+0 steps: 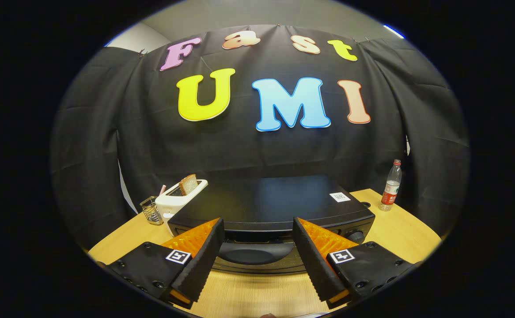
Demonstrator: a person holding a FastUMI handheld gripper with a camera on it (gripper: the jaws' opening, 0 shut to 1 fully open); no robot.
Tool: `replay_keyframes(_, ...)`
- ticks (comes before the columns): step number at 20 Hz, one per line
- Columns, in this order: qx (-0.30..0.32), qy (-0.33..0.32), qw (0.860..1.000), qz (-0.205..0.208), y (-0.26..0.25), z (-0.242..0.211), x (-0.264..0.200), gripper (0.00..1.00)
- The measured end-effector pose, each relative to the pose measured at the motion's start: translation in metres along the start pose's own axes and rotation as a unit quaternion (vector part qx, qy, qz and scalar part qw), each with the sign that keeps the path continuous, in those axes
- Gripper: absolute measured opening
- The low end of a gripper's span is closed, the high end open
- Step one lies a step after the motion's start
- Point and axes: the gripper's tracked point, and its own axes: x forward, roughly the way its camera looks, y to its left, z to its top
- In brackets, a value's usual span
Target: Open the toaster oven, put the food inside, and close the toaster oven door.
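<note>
Gripper view. The gripper (257,240) has its fingers spread wide and holding nothing; the oven's front shows in the gap between them.

The oven (270,205) sits on the table (399,234), just ahead of the fingertips. Its door (257,256) is shut and faces the gripper. The handle (255,252), a dark rounded bar, runs across the door's upper part, directly between the fingers. A knob (355,236) shows at the front, beside the right finger (315,260).

Orientation: the oven's long axis runs side to side across the view, parallel to the table's near edge. The handle lies along the same axis.

Handling, as judged: the oven is a rigid, heavy box and should stay put under a door pull. The handle is stiff and looks smooth, so a grip at its middle would load the hinge evenly. Which edge carries the hinge cannot be told from this frame.

The food: a slice of toast (189,184) stands upright in a white toaster (179,199) to the oven's left, touching or just beside it. Toast is light, dry and brittle; a gentle pinch across its flat faces is advised.

Other items: a small wire holder (151,210) left of the toaster, and a bottle (390,185) standing well to the oven's right.

Task status: door not yet opened.
</note>
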Motion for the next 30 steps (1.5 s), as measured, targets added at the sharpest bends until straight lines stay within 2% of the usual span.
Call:
replay_keyframes(5, -0.007, 0.025, 1.0, -0.001, 0.004, -0.016, 0.012, 0.98)
replay_keyframes(12, -0.023, 0.017, 1.0, -0.01, 0.005, -0.019, 0.012, 0.98)
replay_keyframes(22, -0.039, 0.04, 0.998, 0.011, 0.009, -0.05, -0.035, 0.98)
replay_keyframes(30, -0.052, 0.064, 0.997, 0.014, 0.009, -0.073, -0.056, 0.98)
